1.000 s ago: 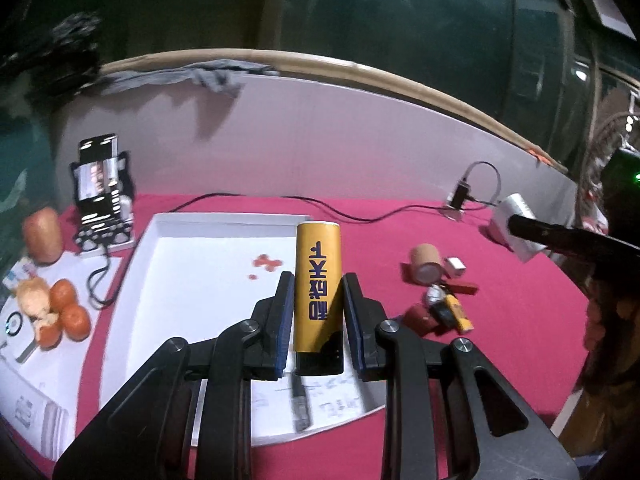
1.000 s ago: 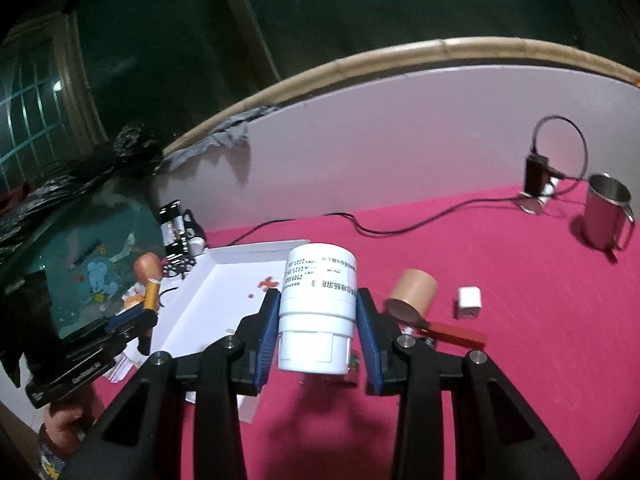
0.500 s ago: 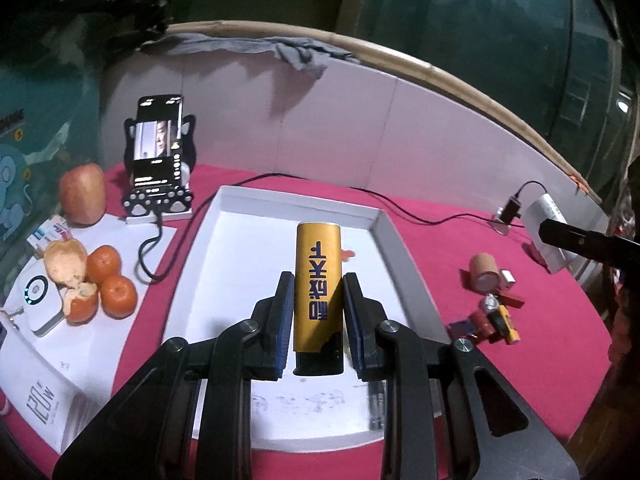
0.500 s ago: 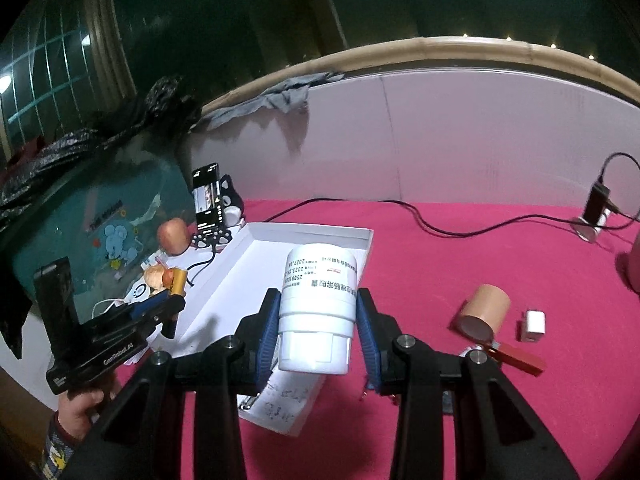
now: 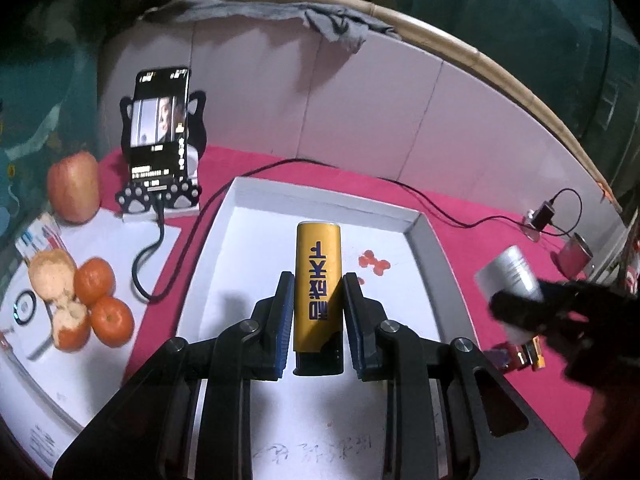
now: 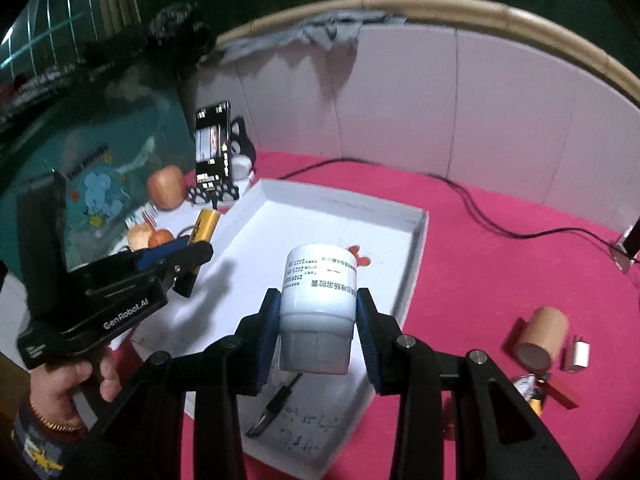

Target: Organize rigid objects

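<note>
Left claw (image 5: pixel 316 312) clamps the yellow lighter (image 5: pixel 318 280) upright above the white tray (image 5: pixel 424 240). Right claw (image 6: pixel 318 332) grips the white bottle (image 6: pixel 318 304), hanging over the tray's right side. On the red worktop (image 6: pixel 500 272), a cardboard roll (image 6: pixel 542 338) lies beside what looks like a small white plug (image 6: pixel 578 356).

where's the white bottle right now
The white bottle is clamped between the right gripper fingers, held above the white tray's right half. In the left wrist view it shows blurred at the right, beyond the tray's edge.
</note>
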Demonstrator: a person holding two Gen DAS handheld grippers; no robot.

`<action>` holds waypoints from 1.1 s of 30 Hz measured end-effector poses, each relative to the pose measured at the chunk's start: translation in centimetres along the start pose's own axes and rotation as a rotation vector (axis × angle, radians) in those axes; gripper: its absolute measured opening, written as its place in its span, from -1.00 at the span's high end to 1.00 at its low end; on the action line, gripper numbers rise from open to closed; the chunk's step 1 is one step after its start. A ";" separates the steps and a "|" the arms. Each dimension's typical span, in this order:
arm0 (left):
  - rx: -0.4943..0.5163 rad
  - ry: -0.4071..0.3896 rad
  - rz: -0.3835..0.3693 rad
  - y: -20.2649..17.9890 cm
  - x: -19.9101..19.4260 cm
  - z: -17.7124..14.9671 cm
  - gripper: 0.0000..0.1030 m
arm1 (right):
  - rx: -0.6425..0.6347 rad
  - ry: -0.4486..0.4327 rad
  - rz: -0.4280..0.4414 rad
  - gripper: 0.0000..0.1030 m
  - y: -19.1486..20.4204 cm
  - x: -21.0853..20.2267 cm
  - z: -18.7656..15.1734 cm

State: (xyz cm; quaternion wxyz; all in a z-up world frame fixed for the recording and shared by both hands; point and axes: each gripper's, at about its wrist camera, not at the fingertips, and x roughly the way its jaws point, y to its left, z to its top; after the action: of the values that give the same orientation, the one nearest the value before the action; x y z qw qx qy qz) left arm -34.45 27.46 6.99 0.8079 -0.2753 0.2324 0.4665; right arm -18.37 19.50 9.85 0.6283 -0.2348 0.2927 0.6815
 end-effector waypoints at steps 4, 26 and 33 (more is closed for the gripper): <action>-0.010 0.007 0.037 0.0 1.0 -1.0 0.55 | -0.024 0.017 -0.027 0.28 0.9 1.5 -0.4; -0.078 -0.017 0.194 1.0 0.5 -1.3 -1.00 | -0.037 -0.015 -0.085 -0.75 2.3 2.4 -2.2; -0.109 -0.057 0.184 1.2 -0.9 -1.0 -0.99 | 0.020 -0.023 -0.085 -0.76 0.9 1.9 -2.6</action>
State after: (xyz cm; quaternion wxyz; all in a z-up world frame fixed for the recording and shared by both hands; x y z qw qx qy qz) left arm -36.06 26.78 6.50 0.7519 -0.2829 0.2077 0.5581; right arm -19.59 19.02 6.82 0.6624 -0.2328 0.2821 0.6538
